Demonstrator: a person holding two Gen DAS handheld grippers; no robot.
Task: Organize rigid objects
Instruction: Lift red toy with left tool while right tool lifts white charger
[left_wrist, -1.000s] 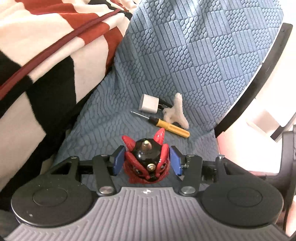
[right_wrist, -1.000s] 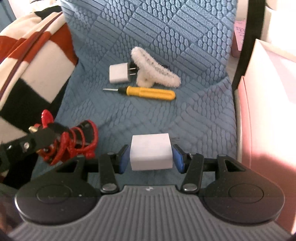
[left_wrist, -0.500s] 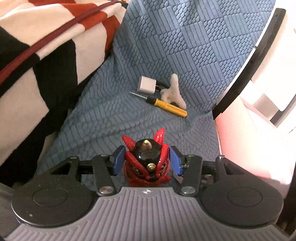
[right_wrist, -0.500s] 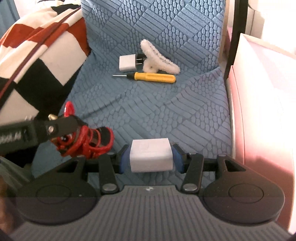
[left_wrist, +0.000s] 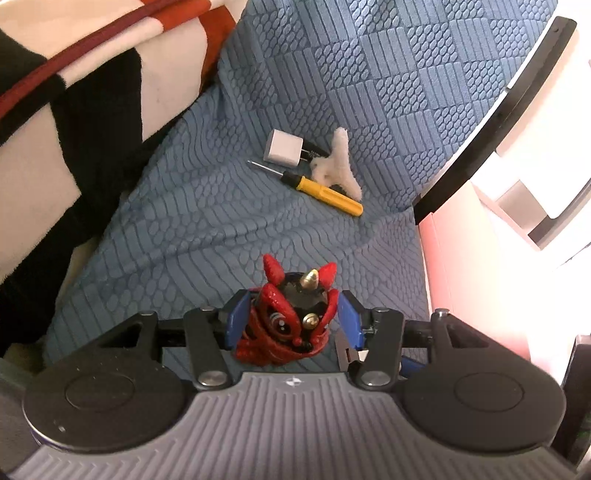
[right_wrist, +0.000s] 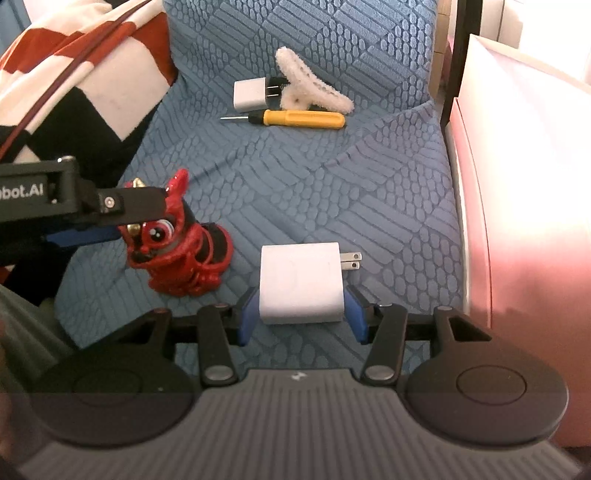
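Blue quilted seat cover (right_wrist: 369, 206) underneath; left gripper (left_wrist: 291, 317) fingers slightly parted around red figurine (left_wrist: 288, 325), right gripper (right_wrist: 301, 314) fingers clamping white charger (right_wrist: 300, 282).

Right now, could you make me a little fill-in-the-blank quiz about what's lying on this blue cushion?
1. The figurine between the left tool's pads is mostly ___.
2. The screwdriver has a ___ handle.
3. The white charger at the right tool shows ___ metal prongs.
Missing words: red; yellow; two.
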